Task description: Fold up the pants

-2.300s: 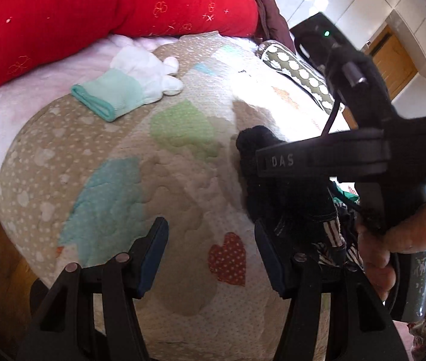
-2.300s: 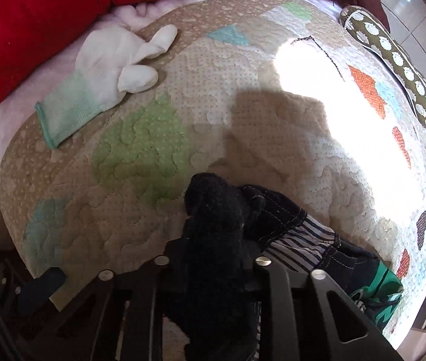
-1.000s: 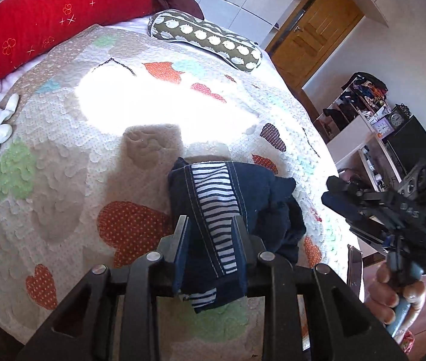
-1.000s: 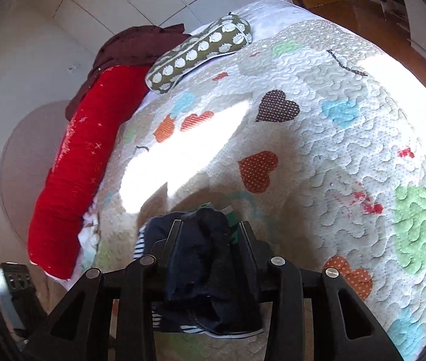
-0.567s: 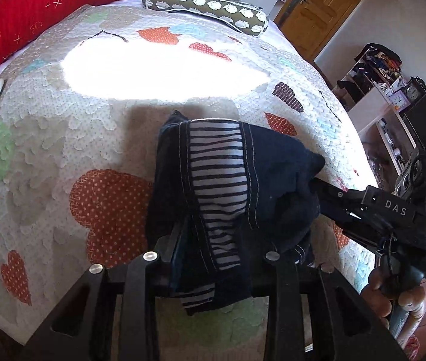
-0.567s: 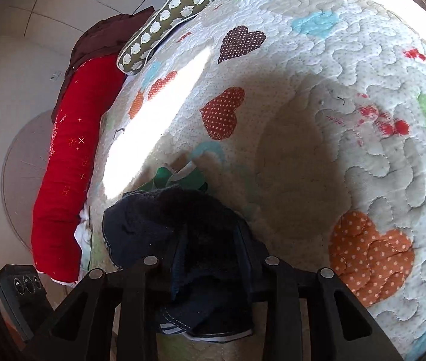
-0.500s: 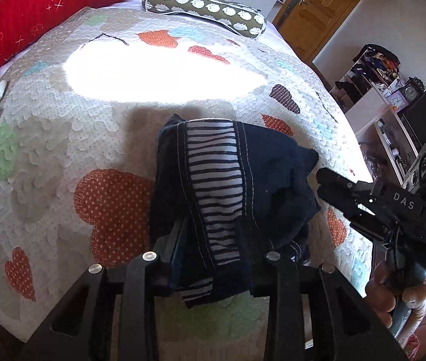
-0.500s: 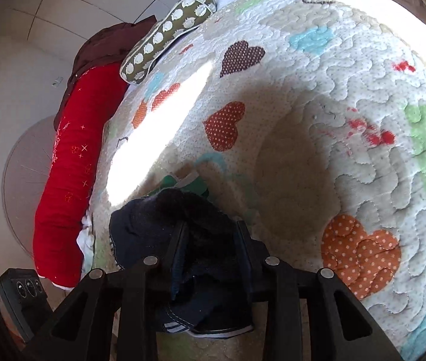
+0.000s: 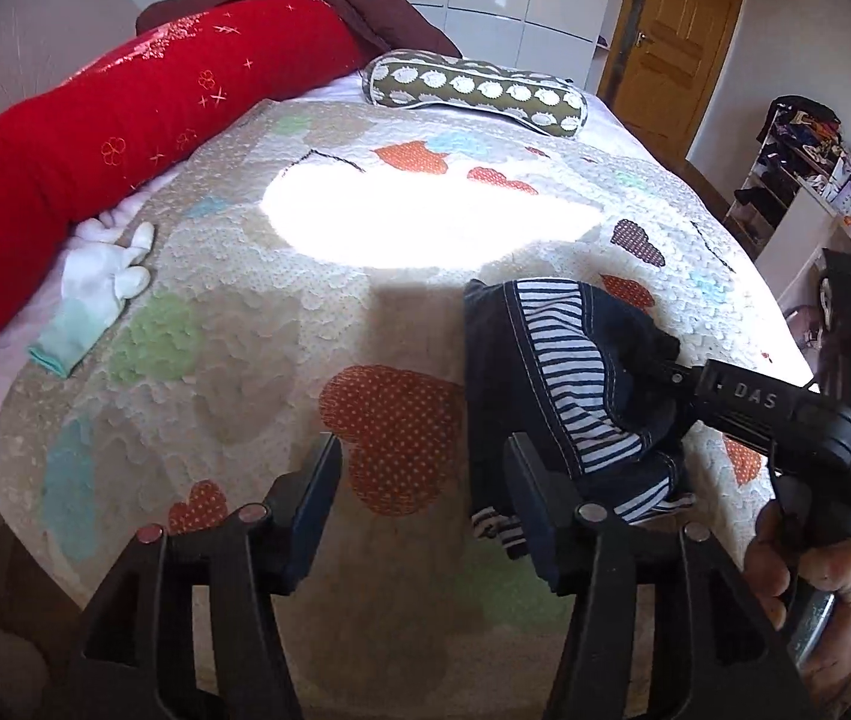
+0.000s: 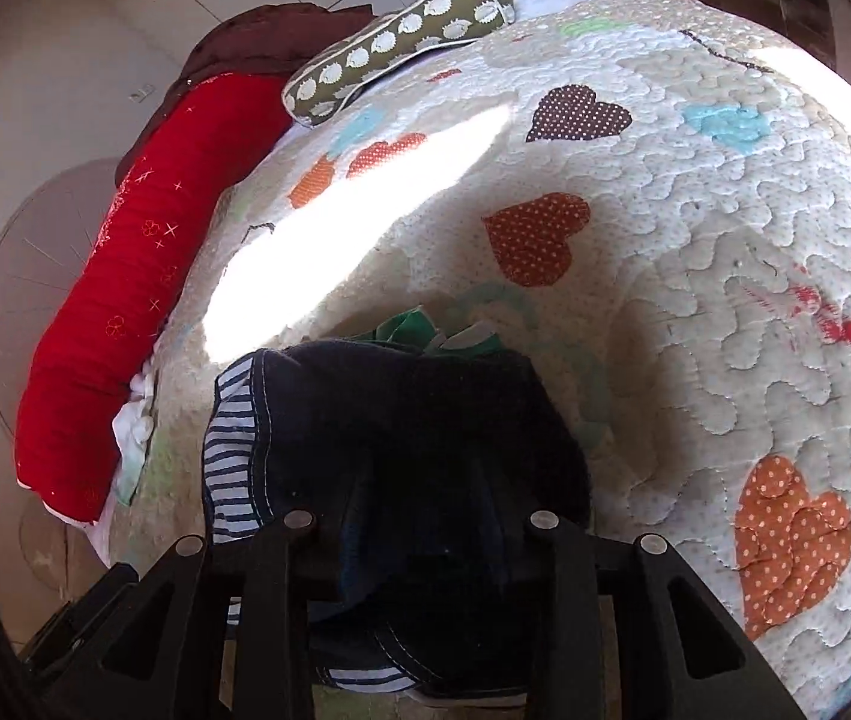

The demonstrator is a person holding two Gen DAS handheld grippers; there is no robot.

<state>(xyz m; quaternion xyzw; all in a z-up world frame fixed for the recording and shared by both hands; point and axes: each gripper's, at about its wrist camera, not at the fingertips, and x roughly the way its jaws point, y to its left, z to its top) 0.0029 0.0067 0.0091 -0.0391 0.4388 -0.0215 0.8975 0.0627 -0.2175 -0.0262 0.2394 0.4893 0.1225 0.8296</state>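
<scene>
The pants (image 9: 545, 372) are a bunched dark navy bundle with a striped lining, resting on the heart-patterned quilt (image 9: 233, 324). My left gripper (image 9: 422, 456) has its jaws opening. Only quilt shows between its fingers, and the pants lie just behind the right finger (image 9: 530, 498). From the right, my right gripper (image 9: 668, 375) reaches in and clamps the bundle's edge. In the right wrist view the pants (image 10: 413, 420) fill the gap of my right gripper (image 10: 419, 540), which is shut on them, and the fabric hides its fingertips.
A red bolster (image 9: 125, 138) and an olive patterned pillow (image 9: 473, 90) line the far side of the bed. A small white and mint garment (image 9: 95, 300) lies at the left. Green cloth (image 10: 425, 330) peeks from behind the pants. A cluttered shelf (image 9: 797, 150) stands beyond the bed's right edge.
My left gripper has let go of the pants, spread its jaws and swung left. The right gripper has kept its hold and come lower over the quilt.
</scene>
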